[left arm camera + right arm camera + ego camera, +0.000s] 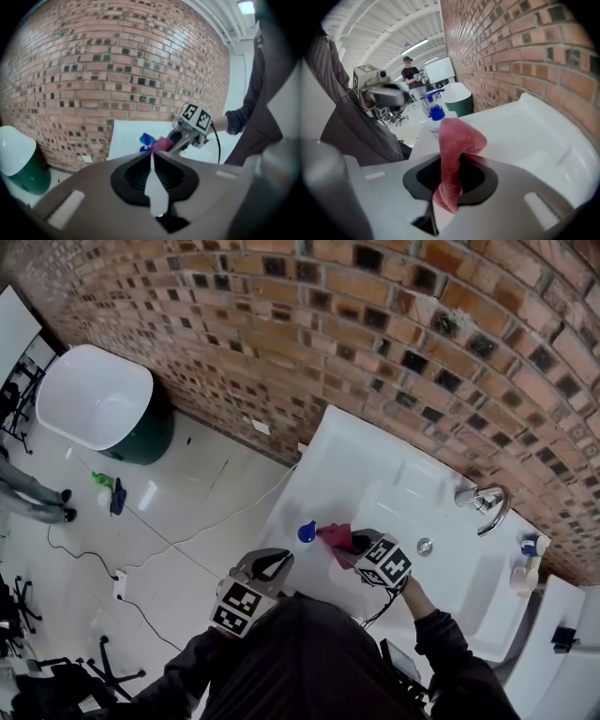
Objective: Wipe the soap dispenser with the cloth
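A brick wall (375, 324) rises behind a wide white sink (375, 456). Over the sink's left edge, the right gripper (349, 545) is clamped on a red cloth (454, 150) bunched between its jaws. At its eight o'clock, the left gripper (278, 562) has its jaws together, holding nothing. The blue-capped soap dispenser (307, 532) stands on that left edge, just beside the cloth at its nine o'clock.

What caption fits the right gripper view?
Right tongs clamp the red cloth; soap dispenser stands ahead on the white sink.
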The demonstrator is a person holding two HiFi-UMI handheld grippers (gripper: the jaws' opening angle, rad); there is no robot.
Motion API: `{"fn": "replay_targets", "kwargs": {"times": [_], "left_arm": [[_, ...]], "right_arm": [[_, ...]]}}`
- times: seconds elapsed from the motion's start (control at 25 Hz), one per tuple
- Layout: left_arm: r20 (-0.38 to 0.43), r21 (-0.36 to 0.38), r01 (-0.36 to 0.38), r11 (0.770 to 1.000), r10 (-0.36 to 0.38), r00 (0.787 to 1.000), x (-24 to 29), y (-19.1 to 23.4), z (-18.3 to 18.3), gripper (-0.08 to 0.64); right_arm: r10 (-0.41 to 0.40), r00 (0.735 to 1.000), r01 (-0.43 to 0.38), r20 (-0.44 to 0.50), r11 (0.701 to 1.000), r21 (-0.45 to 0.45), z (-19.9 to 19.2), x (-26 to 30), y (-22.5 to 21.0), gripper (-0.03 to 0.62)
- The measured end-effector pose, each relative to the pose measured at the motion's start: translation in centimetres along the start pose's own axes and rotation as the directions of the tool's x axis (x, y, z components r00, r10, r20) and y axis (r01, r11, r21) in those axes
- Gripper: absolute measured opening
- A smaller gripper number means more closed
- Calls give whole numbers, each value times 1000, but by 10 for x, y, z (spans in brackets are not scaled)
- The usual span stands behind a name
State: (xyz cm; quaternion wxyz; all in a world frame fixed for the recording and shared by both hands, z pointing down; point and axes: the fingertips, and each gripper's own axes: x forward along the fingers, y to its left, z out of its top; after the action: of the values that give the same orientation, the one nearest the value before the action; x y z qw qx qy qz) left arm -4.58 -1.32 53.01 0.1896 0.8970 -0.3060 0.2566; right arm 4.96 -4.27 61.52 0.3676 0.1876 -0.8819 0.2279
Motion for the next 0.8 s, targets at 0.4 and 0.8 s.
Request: {"fn": "replay_targets", "kwargs": {"times": [0.4, 0.8], "left_arm": [[-206, -46, -27, 999, 17, 978, 66, 1, -47, 230], [-244, 59, -64, 996, 77, 967, 77, 20, -52, 209]], "right_arm": [[32, 995, -16, 97, 987, -163, 104, 30, -35, 72], [164, 986, -164, -23, 953, -253, 99, 42, -12, 67]]}}
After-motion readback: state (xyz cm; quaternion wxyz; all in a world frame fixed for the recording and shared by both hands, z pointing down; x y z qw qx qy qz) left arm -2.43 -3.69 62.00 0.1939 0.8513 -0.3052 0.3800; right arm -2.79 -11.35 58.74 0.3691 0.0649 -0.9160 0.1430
